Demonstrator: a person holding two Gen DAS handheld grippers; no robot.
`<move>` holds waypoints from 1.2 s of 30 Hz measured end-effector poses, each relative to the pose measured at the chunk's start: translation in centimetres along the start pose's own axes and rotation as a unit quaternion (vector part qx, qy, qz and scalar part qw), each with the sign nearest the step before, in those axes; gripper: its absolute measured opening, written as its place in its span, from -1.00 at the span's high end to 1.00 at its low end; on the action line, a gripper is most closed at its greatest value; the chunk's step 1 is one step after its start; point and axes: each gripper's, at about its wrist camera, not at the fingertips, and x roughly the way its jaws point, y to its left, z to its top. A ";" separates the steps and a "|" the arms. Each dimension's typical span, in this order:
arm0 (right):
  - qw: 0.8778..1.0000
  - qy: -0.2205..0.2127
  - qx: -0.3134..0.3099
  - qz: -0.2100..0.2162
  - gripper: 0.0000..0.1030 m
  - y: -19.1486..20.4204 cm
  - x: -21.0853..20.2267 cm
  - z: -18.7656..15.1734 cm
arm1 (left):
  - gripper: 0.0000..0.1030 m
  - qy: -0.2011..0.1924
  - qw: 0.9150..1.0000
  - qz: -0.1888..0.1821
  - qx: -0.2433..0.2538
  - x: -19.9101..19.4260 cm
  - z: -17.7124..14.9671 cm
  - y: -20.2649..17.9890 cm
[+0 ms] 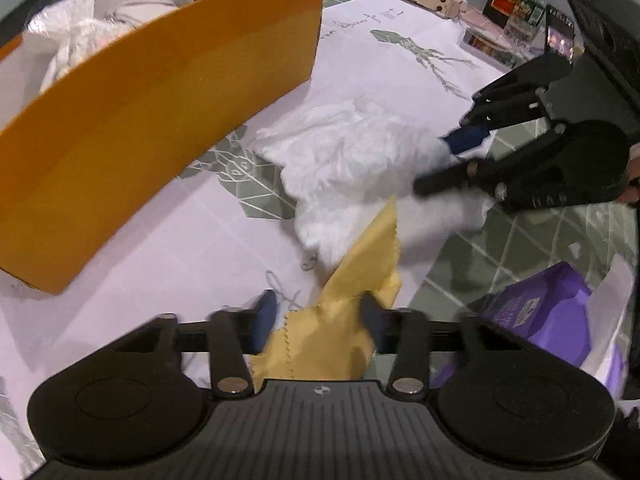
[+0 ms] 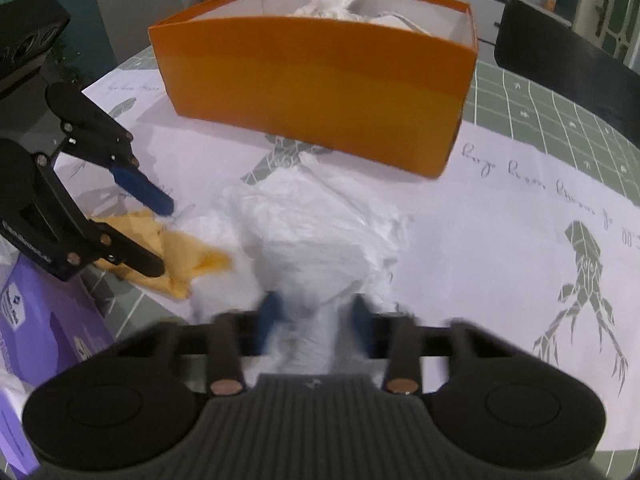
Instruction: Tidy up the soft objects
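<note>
the left gripper (image 1: pixel 316 320) points forward and low over the table, its two blue-padded fingers (image 1: pixel 266 314) spread apart with a yellow cloth (image 1: pixel 360 280) lying in the gap between them; the pads are blurred, and neither is clearly pressed against the fabric. in the right wrist view the same gripper (image 2: pixel 160 236) enters from the left side, angled down, one finger above the cloth and the other resting on it. the right gripper (image 2: pixel 314 316) also points forward and low, its fingers (image 2: pixel 270 312) parted on either side of a crumpled white plastic bag (image 2: pixel 316 240). seen from the left wrist, it (image 1: pixel 440 164) reaches in from the right, fingers parted, tips at the bag's edge.
</note>
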 end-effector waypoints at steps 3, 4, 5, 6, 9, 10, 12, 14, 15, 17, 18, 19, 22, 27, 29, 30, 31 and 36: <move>1.000 -0.007 -0.008 -0.009 0.80 0.2 -0.4 0.3 | 0.79 0.000 1.000 0.013 -0.005 -0.5 -0.5 0.3; 1.000 -0.013 -0.004 -0.008 0.80 0.1 -0.7 0.4 | 0.79 -0.003 1.000 0.012 -0.007 -0.7 -0.8 0.5; 1.000 -0.021 0.006 -0.004 0.80 -0.3 -1.2 0.5 | 0.79 -0.007 1.000 0.014 -0.010 -1.0 -1.2 0.7; 0.999 -0.032 0.019 0.001 0.80 -0.7 -1.8 0.6 | 0.81 -0.010 1.000 0.016 -0.014 -1.4 -1.6 1.0; 0.998 -0.054 0.045 0.006 0.80 -1.8 -3.6 0.6 | 0.86 -0.015 0.999 0.024 -0.028 -2.2 -3.2 1.9; 0.997 -0.057 0.047 0.003 0.80 -2.1 -4.1 0.5 | 0.86 -0.016 0.999 0.027 -0.035 -2.5 -3.7 2.3; 0.997 -0.060 0.053 -0.004 0.80 -2.7 -5.1 0.1 | 0.86 -0.018 0.998 0.031 -0.047 -3.0 -4.9 3.0; 0.997 -0.054 0.057 -0.011 0.79 -3.1 -5.5 -0.5 | 0.87 -0.019 0.998 0.033 -0.058 -3.5 -6.1 3.5; 0.997 -0.046 0.058 -0.013 0.79 -3.2 -5.6 -0.9 | 0.87 -0.018 0.997 0.032 -0.063 -3.8 -6.8 3.7; 0.998 -0.024 0.051 -0.011 0.79 -3.1 -5.4 -1.8 | 0.87 -0.020 0.997 0.036 -0.066 -4.4 -8.3 3.8; 0.999 -0.014 0.044 -0.010 0.79 -2.9 -5.5 -2.4 | 0.87 -0.022 0.997 0.037 -0.066 -4.7 -9.0 3.7; 0.999 -0.008 0.039 -0.008 0.79 -2.7 -5.5 -2.9 | 0.87 -0.023 0.997 0.036 -0.065 -5.1 -9.6 3.5; 0.999 0.001 0.043 0.008 0.74 -2.2 -5.8 -4.7 | 0.83 -0.033 0.996 0.039 -0.067 -5.8 -10.6 3.3; 0.999 -0.003 0.052 -0.006 0.08 -1.0 -6.0 -6.2 | -0.24 -0.098 0.990 0.043 -0.096 -7.9 -10.0 4.0; 0.998 -0.017 0.051 -0.017 0.07 -0.5 -6.3 -6.2 | -0.25 -0.113 0.988 0.028 -0.103 -8.1 -9.3 4.3; 0.999 -0.022 0.043 -0.026 0.01 0.0 -6.4 -6.2 | -0.25 -0.113 0.989 0.023 -0.096 -7.8 -8.8 4.1; 0.998 -0.027 0.034 -0.036 -0.04 0.3 -6.5 -6.1 | -0.25 -0.109 0.990 0.024 -0.084 -7.3 -8.4 3.7; 0.996 -0.060 -0.004 -0.067 -0.67 1.6 -7.0 -5.7 | -0.27 -0.094 0.993 0.021 -0.067 -5.1 -7.1 3.1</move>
